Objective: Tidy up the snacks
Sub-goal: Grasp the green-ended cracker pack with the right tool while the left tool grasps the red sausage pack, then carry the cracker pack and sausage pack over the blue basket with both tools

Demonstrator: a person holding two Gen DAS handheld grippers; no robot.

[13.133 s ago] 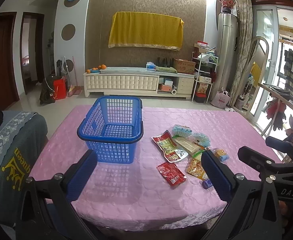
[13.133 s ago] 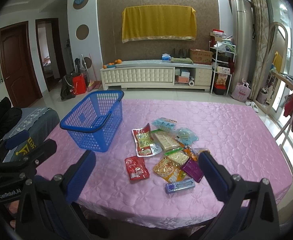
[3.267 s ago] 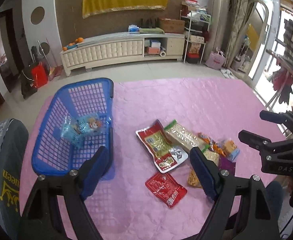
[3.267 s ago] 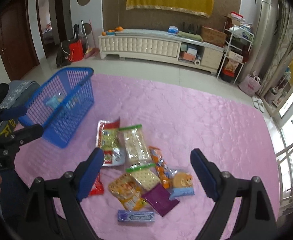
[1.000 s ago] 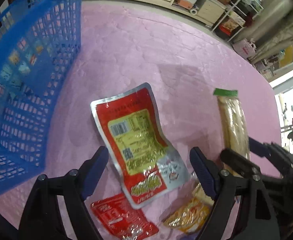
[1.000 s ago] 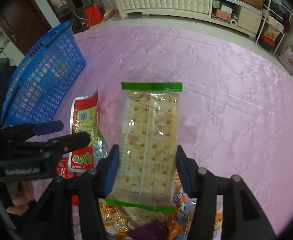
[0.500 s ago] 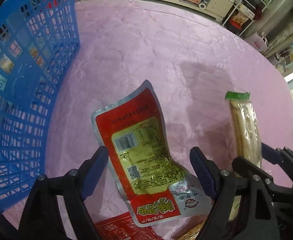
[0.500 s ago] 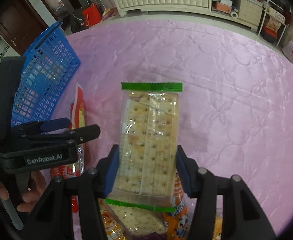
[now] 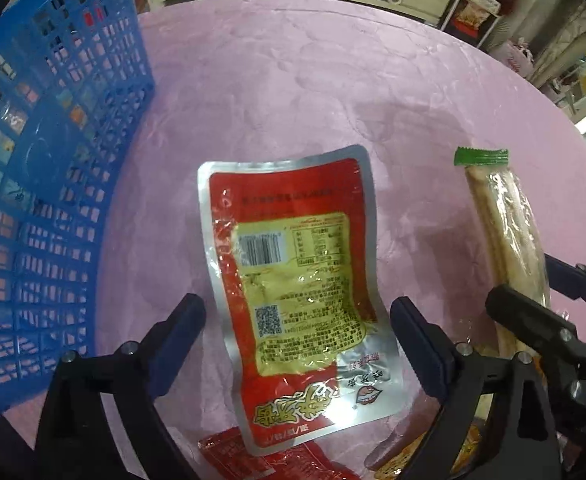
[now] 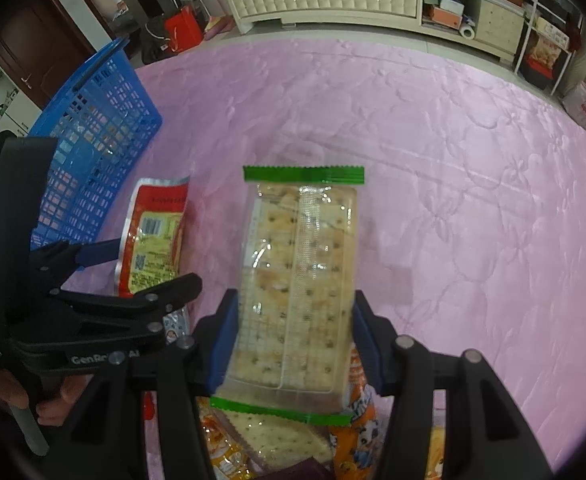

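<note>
Right wrist view: right gripper clamps a cracker pack; left gripper spreads around the red pouch beside the blue basket, contents unclear.

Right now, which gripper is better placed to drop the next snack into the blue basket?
Right. The right gripper is already shut on the cracker pack, lifted off the table. The left gripper is open, only straddling the red pouch, though nearer the blue basket.

The cracker pack is clear, shiny plastic with green ends. The red pouch is shiny foil with silver edges. The blue basket is hard plastic. The pink tablecloth is soft, bumpy, slightly shiny cloth.
</note>
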